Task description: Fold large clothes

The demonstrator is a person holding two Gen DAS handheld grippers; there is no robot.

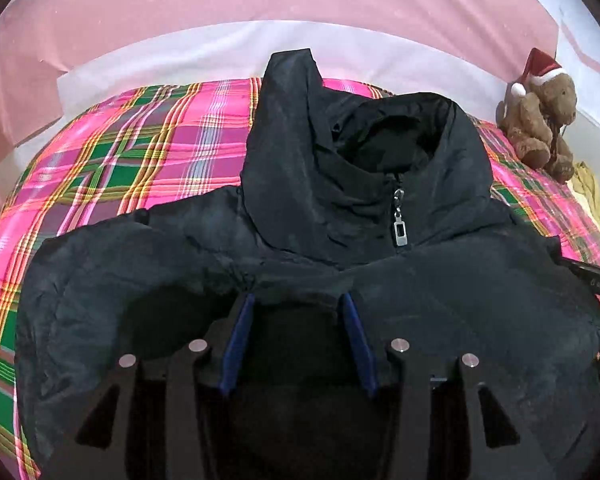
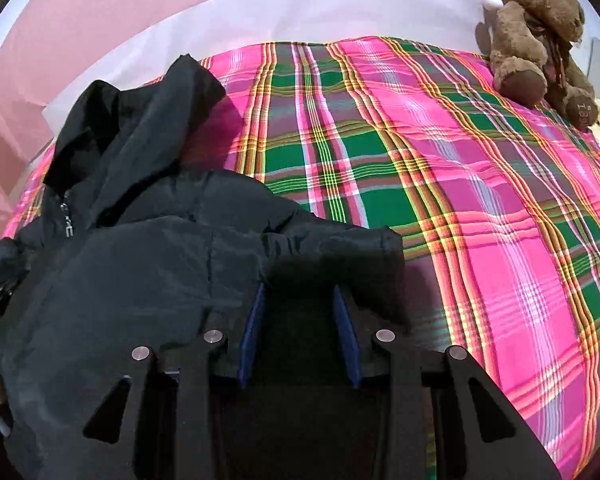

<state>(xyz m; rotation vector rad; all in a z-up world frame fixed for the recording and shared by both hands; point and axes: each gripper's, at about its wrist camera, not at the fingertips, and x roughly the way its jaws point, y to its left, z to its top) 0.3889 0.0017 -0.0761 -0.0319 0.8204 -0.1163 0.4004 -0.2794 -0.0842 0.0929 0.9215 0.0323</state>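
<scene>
Both my grippers, left (image 1: pixel 296 300) and right (image 2: pixel 300 292), half-spread, jaws clamping bulky black padded hooded jacket (image 1: pixel 340 208) fabric, pink-green plaid bedcover (image 2: pixel 480 200) beneath.

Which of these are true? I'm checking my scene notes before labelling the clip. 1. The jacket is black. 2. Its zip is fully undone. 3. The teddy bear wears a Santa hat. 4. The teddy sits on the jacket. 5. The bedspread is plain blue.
1. True: the jacket is black.
2. False: the zip pull sits up at the collar, and the front below it is closed.
3. True: the teddy bear wears a red and white Santa hat.
4. False: it sits apart from the jacket, at the bed's far right.
5. False: the bedspread is pink and green plaid.
</scene>
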